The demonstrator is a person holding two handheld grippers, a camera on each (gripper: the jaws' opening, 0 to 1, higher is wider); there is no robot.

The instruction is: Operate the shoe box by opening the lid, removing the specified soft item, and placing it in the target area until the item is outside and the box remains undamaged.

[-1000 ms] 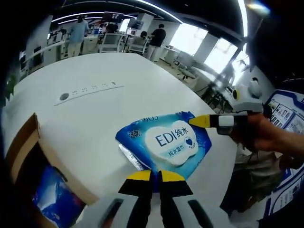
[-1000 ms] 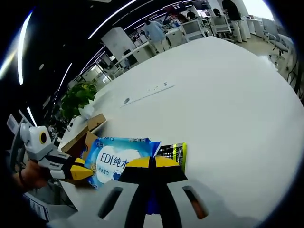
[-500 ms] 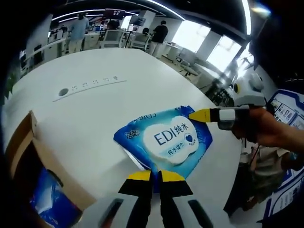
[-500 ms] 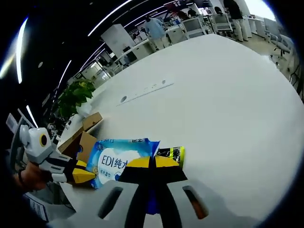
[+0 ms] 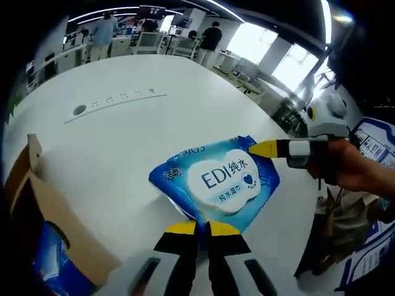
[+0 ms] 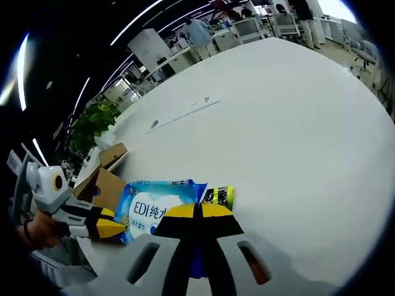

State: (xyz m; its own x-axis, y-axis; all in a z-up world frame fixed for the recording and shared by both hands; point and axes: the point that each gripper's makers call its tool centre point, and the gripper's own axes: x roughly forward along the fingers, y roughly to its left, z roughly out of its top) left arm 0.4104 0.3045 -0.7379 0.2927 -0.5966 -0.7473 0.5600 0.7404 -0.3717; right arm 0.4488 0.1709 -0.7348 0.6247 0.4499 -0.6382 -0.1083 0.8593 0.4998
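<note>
We hold the soft blue and white wipes pack (image 5: 216,182) in the middle of the frame, above the white table (image 5: 117,132), with our left gripper (image 5: 197,229) and right gripper (image 6: 197,211) both pinched tight on its corners, and if we pull apart it may rip, or slip back toward the brown cardboard shoe box (image 5: 37,203) at lower left.

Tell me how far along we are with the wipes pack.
Done: the shoe box stands open and the wipes pack is outside it. In hand: both hand-held grippers, left and right, are shut on opposite pack edges. Left: setting it down on the white table and releasing.
</note>
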